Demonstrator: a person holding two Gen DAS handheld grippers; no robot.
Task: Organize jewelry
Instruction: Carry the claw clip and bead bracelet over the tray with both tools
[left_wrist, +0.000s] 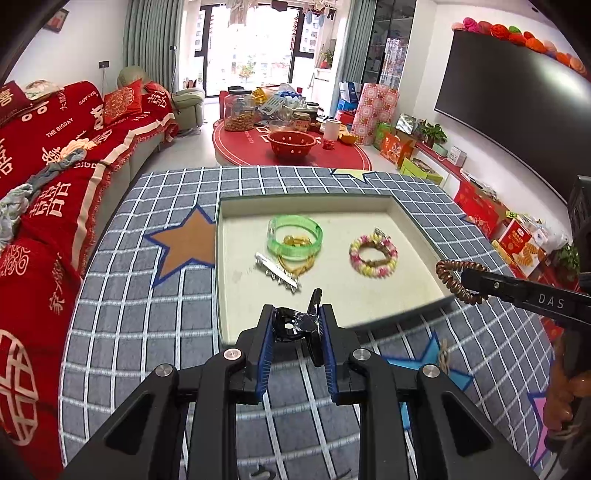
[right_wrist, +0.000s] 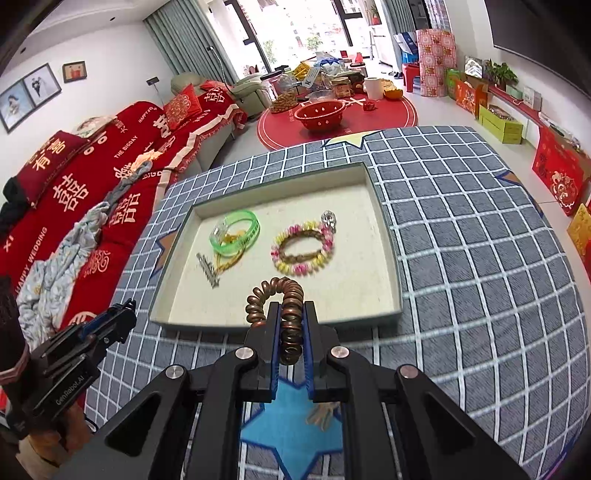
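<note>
Black plastic hair claw (left_wrist: 295, 325) sits clenched in the left tool (left_wrist: 296, 323); brown coiled hair tie (right_wrist: 286, 314) is pinched in the right tool (right_wrist: 291, 334). Both hang over the near rim of the shallow cream-lined tray (right_wrist: 384, 221) on the checked worktop (right_wrist: 461, 240). Each should be carried past the rim and released over bare lining, apart from the green translucent bangle (right_wrist: 236, 230).

black hair claw (left_wrist: 295, 325) pinched in my left fingers (left_wrist: 266, 339), brown coil tie (right_wrist: 286, 314) in my right; tray (right_wrist: 280, 325) just ahead holds green bangle (right_wrist: 236, 230), beaded bracelet (right_wrist: 301, 251).

Daylight pours through the balcony window (left_wrist: 255, 48); a red-draped sofa (left_wrist: 55, 147) lines the left wall, a dark television (left_wrist: 517, 92) the right.
</note>
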